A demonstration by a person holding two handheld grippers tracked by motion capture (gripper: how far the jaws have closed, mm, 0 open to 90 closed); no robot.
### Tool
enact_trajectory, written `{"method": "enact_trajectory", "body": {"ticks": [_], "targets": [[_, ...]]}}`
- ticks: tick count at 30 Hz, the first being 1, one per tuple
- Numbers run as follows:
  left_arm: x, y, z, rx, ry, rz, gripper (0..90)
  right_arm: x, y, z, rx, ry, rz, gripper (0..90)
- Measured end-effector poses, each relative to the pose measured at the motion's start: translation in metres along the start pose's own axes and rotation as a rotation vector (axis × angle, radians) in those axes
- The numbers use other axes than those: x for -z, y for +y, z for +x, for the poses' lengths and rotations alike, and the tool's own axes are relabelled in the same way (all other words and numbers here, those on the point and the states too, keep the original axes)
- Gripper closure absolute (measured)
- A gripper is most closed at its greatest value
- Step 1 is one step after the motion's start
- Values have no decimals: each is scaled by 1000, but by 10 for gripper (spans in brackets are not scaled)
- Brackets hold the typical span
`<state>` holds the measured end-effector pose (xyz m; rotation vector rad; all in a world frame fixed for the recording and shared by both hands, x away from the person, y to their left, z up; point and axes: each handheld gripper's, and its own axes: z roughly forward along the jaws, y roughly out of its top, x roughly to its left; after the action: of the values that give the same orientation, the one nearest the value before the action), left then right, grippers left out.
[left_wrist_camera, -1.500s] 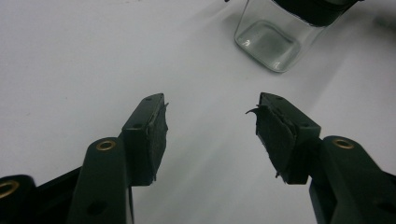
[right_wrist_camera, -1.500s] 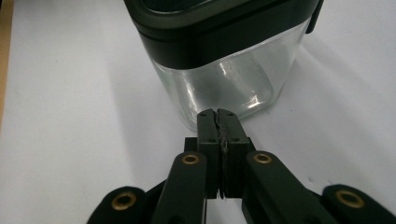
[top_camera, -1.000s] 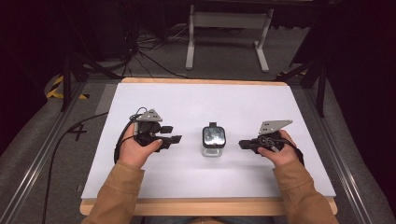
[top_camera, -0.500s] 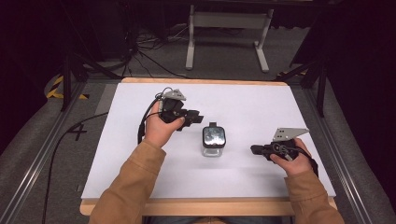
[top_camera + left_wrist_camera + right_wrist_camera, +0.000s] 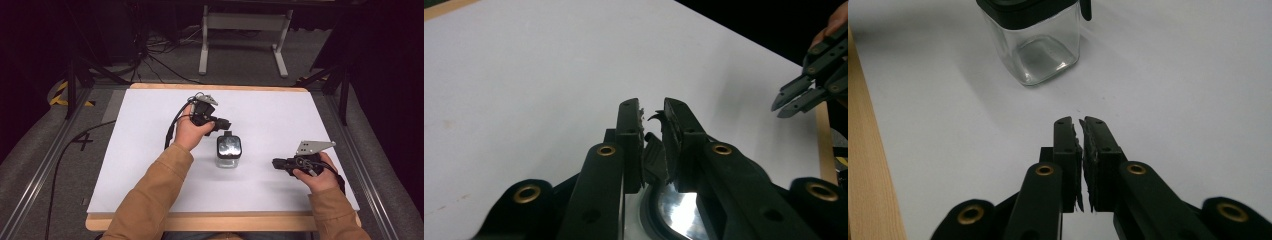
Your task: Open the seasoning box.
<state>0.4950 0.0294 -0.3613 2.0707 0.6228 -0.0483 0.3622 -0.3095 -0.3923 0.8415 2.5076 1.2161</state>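
A small square glass jar (image 5: 228,152) with a black lid (image 5: 1023,6) stands upright near the middle of the white table (image 5: 280,115). The left gripper (image 5: 225,123) hangs just above the far edge of the lid; its jaws are nearly closed around a small black tab (image 5: 651,150) there, though real contact cannot be told. The right gripper (image 5: 276,163) rests well apart at the right, jaws closed on nothing. The jar looks empty, so probably light, and stiff, smooth and breakable. The glass walls would likely slip; the lid tab or the lid rim seems the safer place to take hold.
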Motion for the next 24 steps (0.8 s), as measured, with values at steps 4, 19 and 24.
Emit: {"method": "enact_trajectory", "body": {"ticks": [4,19,24], "targets": [[-4,-2,3,-3,-2,17,809,-2,0,0,-2,4,2,850],[-10,-4,3,31,-15,36,879,-5,0,2,6,14,10,836],[-10,-3,2,30,-10,44,892,-7,3,6,15,19,9,837]]}}
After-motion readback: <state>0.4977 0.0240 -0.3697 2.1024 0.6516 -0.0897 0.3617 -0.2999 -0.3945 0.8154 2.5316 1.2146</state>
